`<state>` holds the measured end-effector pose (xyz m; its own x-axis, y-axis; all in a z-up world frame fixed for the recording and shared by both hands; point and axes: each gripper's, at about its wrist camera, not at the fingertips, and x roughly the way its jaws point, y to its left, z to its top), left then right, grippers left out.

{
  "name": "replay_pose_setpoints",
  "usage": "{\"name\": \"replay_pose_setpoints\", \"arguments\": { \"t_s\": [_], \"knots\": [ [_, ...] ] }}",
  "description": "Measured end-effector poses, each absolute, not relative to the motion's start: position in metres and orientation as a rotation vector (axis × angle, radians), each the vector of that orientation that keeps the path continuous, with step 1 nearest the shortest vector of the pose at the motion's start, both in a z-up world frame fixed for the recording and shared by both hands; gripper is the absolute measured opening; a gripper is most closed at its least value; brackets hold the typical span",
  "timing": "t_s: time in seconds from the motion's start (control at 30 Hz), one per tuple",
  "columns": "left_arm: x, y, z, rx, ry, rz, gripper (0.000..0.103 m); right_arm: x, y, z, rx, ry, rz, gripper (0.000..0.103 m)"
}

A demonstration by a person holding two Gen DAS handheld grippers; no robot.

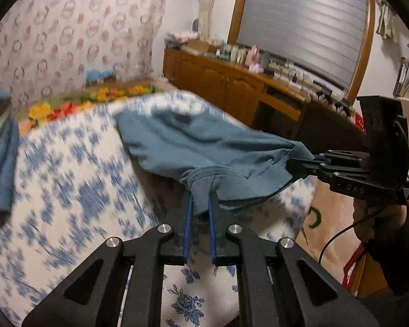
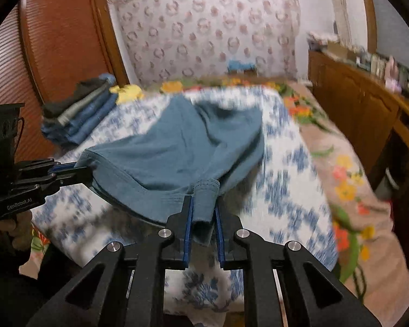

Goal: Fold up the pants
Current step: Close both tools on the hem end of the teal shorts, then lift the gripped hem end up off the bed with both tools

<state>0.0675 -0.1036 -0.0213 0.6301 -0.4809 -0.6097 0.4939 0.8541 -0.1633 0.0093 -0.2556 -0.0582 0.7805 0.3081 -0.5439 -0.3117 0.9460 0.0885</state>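
Blue-grey pants hang stretched between both grippers above the bed, their far end trailing on the bedspread. My left gripper is shut on a bunched edge of the pants; it also shows in the right wrist view at the left. My right gripper is shut on the other bunched edge of the pants; it also shows in the left wrist view at the right. The near edge sags between the two grips.
The bed has a white and blue floral bedspread over a flowered blanket. A stack of folded clothes lies at the bed's far left. A wooden sideboard with small items runs along the right.
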Motion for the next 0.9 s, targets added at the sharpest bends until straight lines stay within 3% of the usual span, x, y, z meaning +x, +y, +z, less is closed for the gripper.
{"name": "replay_pose_setpoints", "arguments": {
  "t_s": [0.63, 0.9],
  "knots": [
    [0.051, -0.041, 0.122, 0.056, 0.374, -0.475, 0.011, -0.053, -0.225, 0.079, -0.107, 0.215, 0.475, 0.014],
    [0.067, -0.021, 0.104, 0.054, 0.394, -0.422, 0.011, -0.009, -0.219, 0.067, -0.109, 0.26, 0.524, 0.014]
  ]
}}
